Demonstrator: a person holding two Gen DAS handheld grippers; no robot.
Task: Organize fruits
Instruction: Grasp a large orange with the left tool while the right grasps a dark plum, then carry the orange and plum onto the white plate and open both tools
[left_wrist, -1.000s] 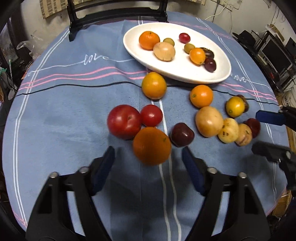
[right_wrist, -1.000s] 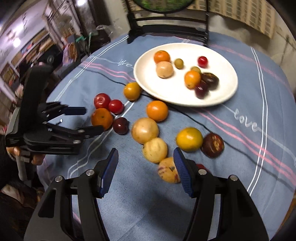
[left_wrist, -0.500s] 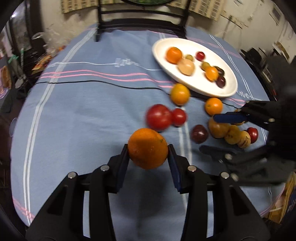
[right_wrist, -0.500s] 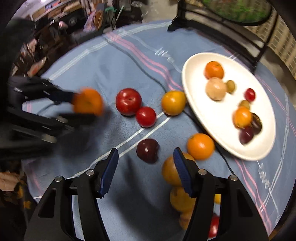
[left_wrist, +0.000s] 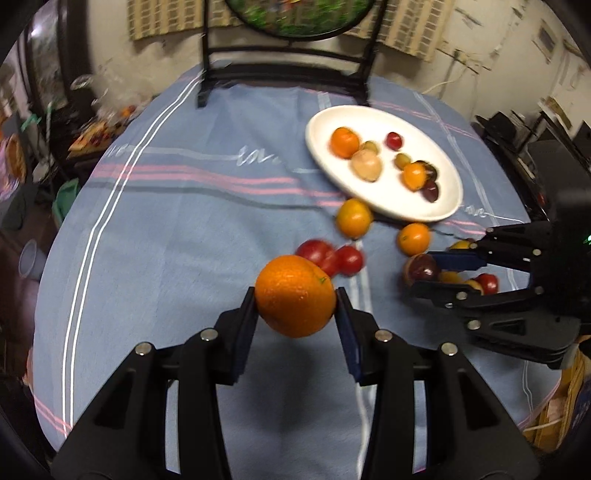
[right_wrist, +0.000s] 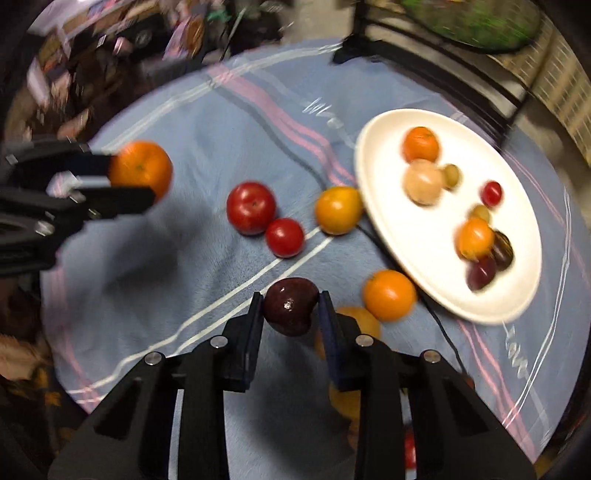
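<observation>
Left gripper clamped across orange, firm, heavy; right gripper pinching plum, soft, slippery, near plate.

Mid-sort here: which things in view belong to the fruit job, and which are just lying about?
Job: orange in left gripper; dark plum in right gripper; white plate; loose tomatoes.
Lying about: black chair; floor clutter.

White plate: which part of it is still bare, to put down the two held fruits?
The white plate is bare along its near side, between the rim and the fruit cluster. Its far side is crowded. The left gripper holds the orange; the right gripper holds the dark plum.
</observation>
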